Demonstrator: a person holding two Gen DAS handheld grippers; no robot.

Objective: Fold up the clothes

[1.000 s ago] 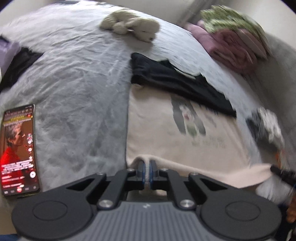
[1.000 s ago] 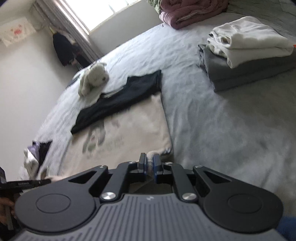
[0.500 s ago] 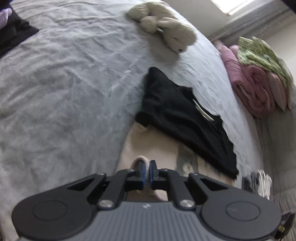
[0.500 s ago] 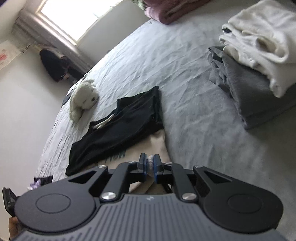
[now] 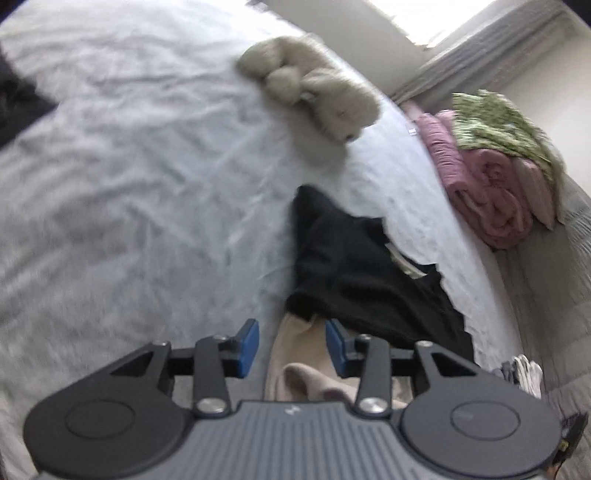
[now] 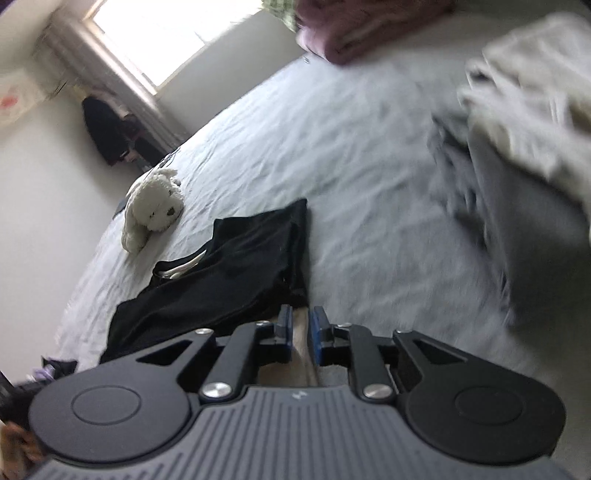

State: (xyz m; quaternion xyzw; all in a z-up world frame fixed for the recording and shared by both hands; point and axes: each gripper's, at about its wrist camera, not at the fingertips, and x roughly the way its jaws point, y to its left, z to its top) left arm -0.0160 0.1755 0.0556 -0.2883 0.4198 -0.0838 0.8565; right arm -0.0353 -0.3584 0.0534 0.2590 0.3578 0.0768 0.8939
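My left tongs [image 5: 291,345] are opening: the blue pads [image 5: 246,347] stand clear of each other, and the folded edge of the beige shirt [image 5: 295,373] lies loose between them, touched by neither pad. My right tongs [image 6: 301,334] are opening too, by a narrower gap. A strip of the same beige shirt [image 6: 300,354] shows between those pads [image 6: 316,341], and they do not press it, as far as the blur lets me judge.

The beige shirt lies on the bed [image 5: 129,184] directly under both tongs, mostly hidden by their bodies. Just beyond it, overlapping its far edge, lies a black garment [image 5: 362,280], spread flat with a pale label showing at its neck; from the right view the same black garment [image 6: 236,273] stretches away to the left of my right tongs.

Further out, near the far edge of the bed, a plush dog [image 5: 314,86] rests on the grey sheet; the right view shows the plush dog [image 6: 153,208] close to the wall-side edge. At the bed's head, rolled pink bedding [image 5: 484,184] sits with a green patterned cloth [image 5: 498,125] on top. On the right side of the bed, well apart from the shirt, a blurred stack of folded clothes [image 6: 517,147] has a white piece over a grey one. A window [image 6: 166,33] glows past the far corner.
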